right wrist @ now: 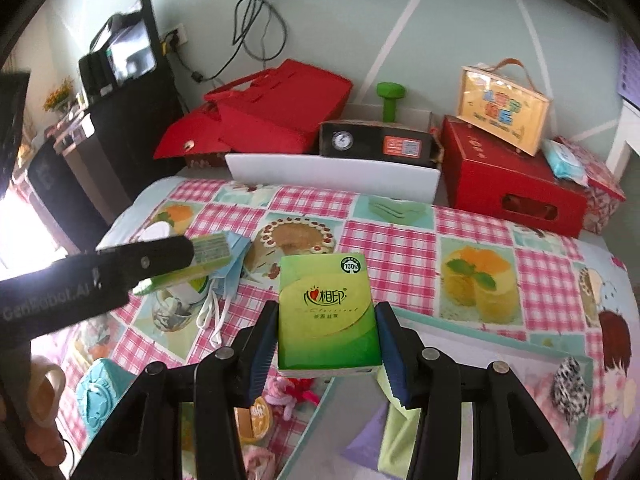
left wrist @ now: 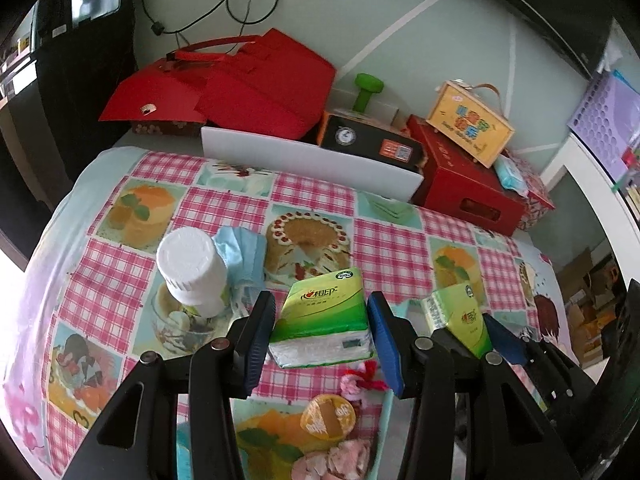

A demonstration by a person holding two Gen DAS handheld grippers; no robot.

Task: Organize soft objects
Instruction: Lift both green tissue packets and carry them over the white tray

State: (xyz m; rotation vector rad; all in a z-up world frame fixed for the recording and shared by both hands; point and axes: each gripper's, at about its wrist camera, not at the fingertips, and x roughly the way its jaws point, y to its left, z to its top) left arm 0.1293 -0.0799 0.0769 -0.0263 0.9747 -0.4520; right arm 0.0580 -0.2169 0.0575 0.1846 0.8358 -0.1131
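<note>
In the left wrist view my left gripper (left wrist: 322,332) is shut on a green tissue pack (left wrist: 324,318), held above the checked tablecloth (left wrist: 392,252). To its right my right gripper (left wrist: 468,340) holds a second green tissue pack (left wrist: 460,316). In the right wrist view my right gripper (right wrist: 326,340) is shut on that green tissue pack (right wrist: 326,316). The left gripper's arm (right wrist: 100,276) comes in from the left with its pack (right wrist: 200,258) in the jaws. Blue face masks (left wrist: 240,254) lie beside a white-capped bottle (left wrist: 192,270). A pink and red knitted item (left wrist: 364,378) lies below the packs.
A white tray (right wrist: 332,178) stands at the back of the table, with red boxes (right wrist: 512,184), a red bag (right wrist: 272,108), a black box (right wrist: 376,140) and a yellow case (right wrist: 504,110) behind it. A black-and-white scrunchie (right wrist: 568,388) lies at right. A round orange lid (left wrist: 328,416) lies near the front.
</note>
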